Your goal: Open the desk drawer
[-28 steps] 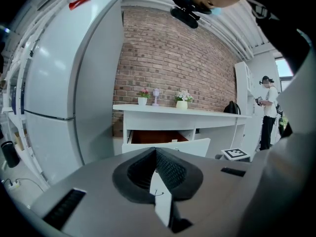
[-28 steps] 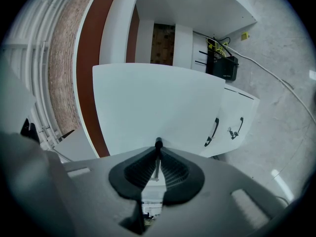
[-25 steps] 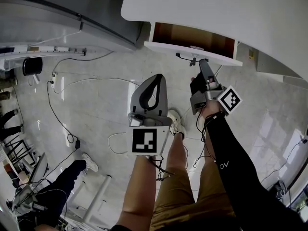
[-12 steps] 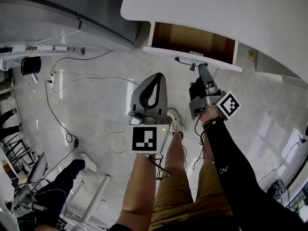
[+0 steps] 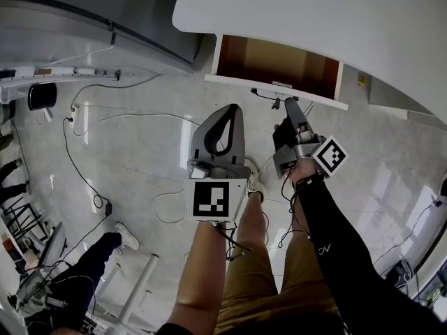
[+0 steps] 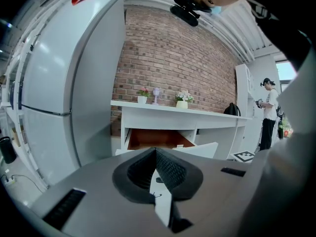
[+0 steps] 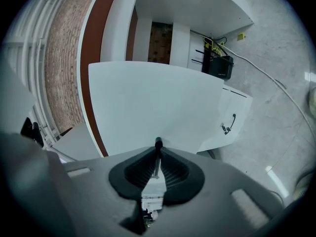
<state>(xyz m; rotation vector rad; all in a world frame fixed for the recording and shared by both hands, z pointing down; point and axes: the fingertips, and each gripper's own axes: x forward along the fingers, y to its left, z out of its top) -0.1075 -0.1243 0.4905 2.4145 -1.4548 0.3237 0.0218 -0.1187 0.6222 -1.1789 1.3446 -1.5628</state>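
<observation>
Two grippers are in my view. The right gripper (image 5: 288, 105) has its jaws pinched almost together on the one thin black handle (image 7: 158, 143) of the desk drawer (image 5: 276, 61). That single drawer stands open under the white desk (image 5: 314, 12), and I can see its brown inside. The left gripper (image 5: 232, 112) hangs over the floor, apart from the drawer, its jaws pressed together with nothing between them. On the desk top I count three small decorations (image 6: 181, 101). Beside the desk stands one tall fridge (image 6: 64, 93).
</observation>
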